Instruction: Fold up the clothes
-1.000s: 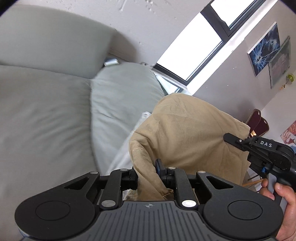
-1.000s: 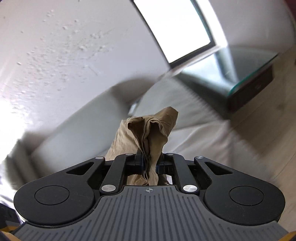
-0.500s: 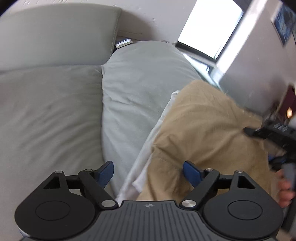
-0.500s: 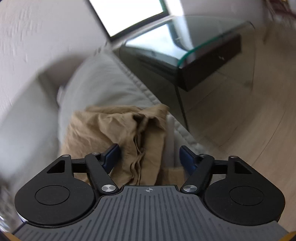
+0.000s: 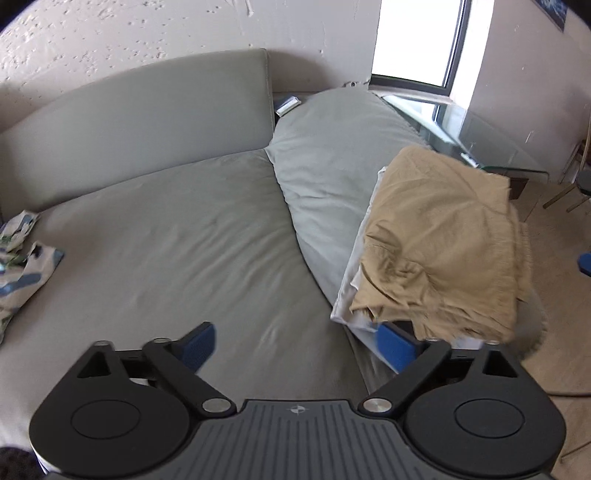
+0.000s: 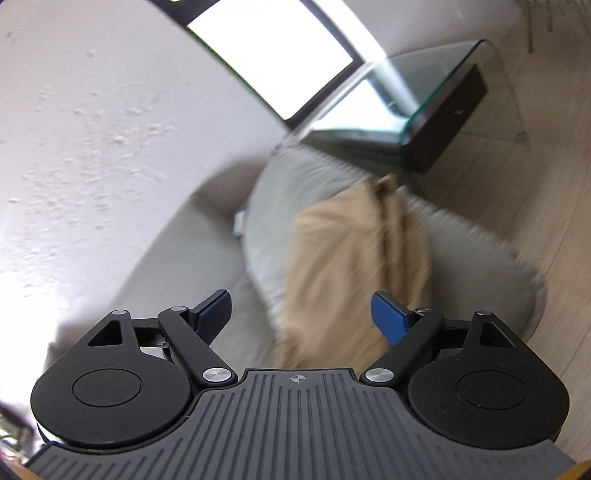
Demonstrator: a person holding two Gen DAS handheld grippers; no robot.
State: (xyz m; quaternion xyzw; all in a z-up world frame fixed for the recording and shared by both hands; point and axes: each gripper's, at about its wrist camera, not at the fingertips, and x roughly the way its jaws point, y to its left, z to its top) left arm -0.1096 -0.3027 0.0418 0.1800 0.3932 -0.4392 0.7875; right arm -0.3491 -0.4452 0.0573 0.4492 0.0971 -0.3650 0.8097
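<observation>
Tan garment (image 5: 443, 236), folded into a thick pad, lies on a folded white cloth (image 5: 356, 273) atop the grey cushion (image 5: 332, 155) at the sofa's end, ahead and to the right of the left gripper (image 5: 295, 341). Its crumpled near edge hangs just over that gripper's right pad (image 5: 395, 345), whether touching or not cannot be told; nothing sits between the jaws. Those jaws have just been opening and stand spread wide, over the grey sofa seat (image 5: 177, 258).

From the right gripper (image 6: 301, 314) the tan garment (image 6: 351, 266) appears ahead, blurred, between the lines of the two blue pads (image 6: 388, 314) but beyond them and ungripped; these jaws too have just been opening and are spread.

Beyond the garment stands a glass table (image 5: 491, 147) under a bright window (image 5: 413, 40). The sofa back (image 5: 140, 122) runs along a rough white wall (image 5: 110, 33). A patterned blue-and-white cloth (image 5: 18, 254) lies on the seat far left of the left gripper. A small white-and-dark object (image 5: 287, 104) sits behind the cushion. No writing or label is legible anywhere.
</observation>
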